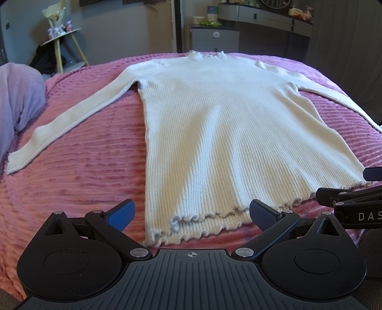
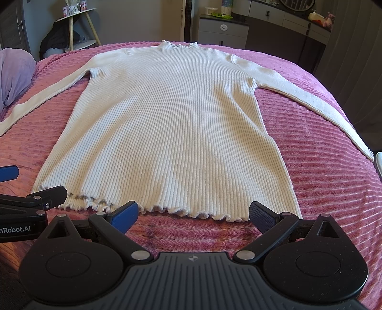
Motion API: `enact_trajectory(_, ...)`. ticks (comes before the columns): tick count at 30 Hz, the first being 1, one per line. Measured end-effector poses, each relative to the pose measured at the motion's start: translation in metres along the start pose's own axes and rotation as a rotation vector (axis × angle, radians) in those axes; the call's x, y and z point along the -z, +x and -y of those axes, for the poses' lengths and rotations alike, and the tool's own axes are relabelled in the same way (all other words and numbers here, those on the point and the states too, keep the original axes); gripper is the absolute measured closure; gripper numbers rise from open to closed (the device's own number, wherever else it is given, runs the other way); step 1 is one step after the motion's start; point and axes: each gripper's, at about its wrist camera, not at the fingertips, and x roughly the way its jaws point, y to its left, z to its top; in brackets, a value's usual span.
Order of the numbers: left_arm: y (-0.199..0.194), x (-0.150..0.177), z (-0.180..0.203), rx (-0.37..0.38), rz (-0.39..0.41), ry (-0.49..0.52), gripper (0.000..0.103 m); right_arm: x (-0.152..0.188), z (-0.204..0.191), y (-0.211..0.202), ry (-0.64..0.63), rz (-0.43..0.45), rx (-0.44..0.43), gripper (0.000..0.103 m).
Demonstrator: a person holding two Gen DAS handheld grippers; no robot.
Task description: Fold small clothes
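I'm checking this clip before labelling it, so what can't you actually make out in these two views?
- Sweater: its right cuff is cut off by the frame edge in the left wrist view; its left cuff by the edge in the right wrist view.
- Underside of the hem: hidden by the top layer in both views.
- Items on the dresser: too small to identify.
- Right gripper and left gripper: whether they touch the bedspread is unclear.

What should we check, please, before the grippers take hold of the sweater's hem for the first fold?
1. Sweater lies flat, front unfolded: ok.
2. Both sleeves spread out to the sides: ok.
3. Left gripper open, holding nothing: ok.
4. Right gripper open, holding nothing: ok.
5. Frilled hem lies flat: not ok, its left end is doubled up.
6. Hem touching the fingers: cannot tell.
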Motion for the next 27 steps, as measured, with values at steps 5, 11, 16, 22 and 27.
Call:
enact_trajectory(5,0.0000,0.0001,0.0000,-0.001,0.000,0.000,0.000,-0.0002,0.0014,-0.0016,0.002,0.003,-0.002,0.004)
enact_trajectory(11,-0.0001,0.0004,-0.0002,0.000,0.000,0.000,0.000,-0.0008,0.0020,-0.0028,0.006,0.004,-0.002,0.004)
enact_trajectory(16,-0.0002,0.0006,-0.0007,0.001,0.001,-0.001,0.000,-0.0010,0.0009,-0.0029,0.004,0.004,0.000,0.004)
enact_trajectory(22,-0.0003,0.0004,-0.0013,0.001,-0.001,-0.005,0.000,-0.0009,0.0016,-0.0037,0.006,0.009,-0.005,0.004)
enact_trajectory(27,0.0005,-0.0003,-0.0005,0.002,-0.002,-0.007,0.000,0.0001,0.0024,-0.0051,0.010,0.013,-0.011,0.004)
